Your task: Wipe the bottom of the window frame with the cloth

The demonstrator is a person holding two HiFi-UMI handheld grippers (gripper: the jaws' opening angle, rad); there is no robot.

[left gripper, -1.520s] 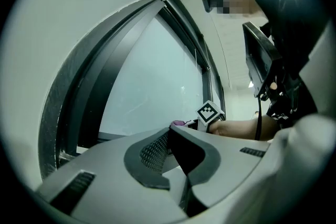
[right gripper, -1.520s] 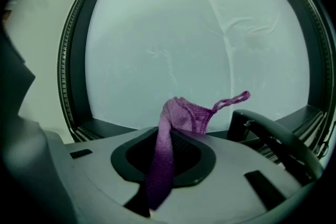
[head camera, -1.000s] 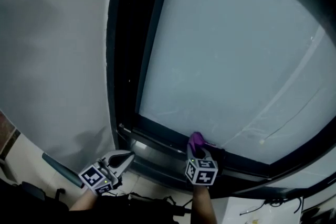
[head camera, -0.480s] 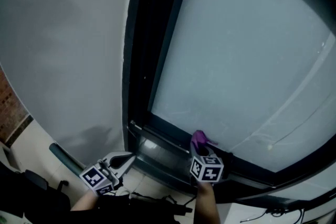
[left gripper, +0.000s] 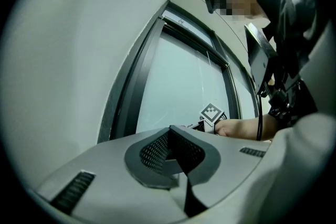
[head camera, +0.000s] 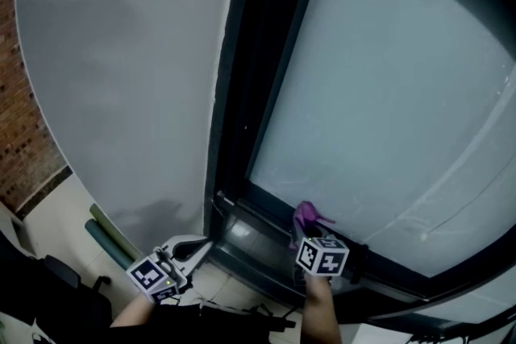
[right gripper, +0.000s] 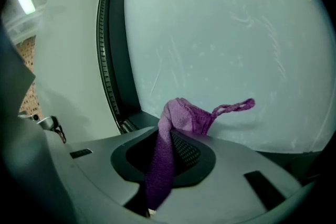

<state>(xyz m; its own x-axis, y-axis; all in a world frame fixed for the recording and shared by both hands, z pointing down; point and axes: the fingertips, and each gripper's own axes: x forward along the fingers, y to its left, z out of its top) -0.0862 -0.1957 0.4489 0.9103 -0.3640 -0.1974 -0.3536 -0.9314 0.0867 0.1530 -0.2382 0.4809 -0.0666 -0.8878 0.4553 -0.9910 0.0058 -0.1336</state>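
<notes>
Cloth point(right gripper: 181, 115) pinched in right gripper point(head camera: 306, 231) jaws at window frame point(head camera: 251, 250) bottom edge, left gripper point(head camera: 201, 244) jaws together

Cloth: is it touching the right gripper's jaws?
Touching. Right gripper view: the right gripper is shut on the cloth, which is pinched between its jaws.

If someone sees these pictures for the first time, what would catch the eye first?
The purple cloth stands out most: it is pinched in the right gripper, down by the bottom of the dark window frame. Behind it, the large pale pane fills most of the head view. The left gripper hangs shut and empty, low at the left, near the frame's corner.
</notes>
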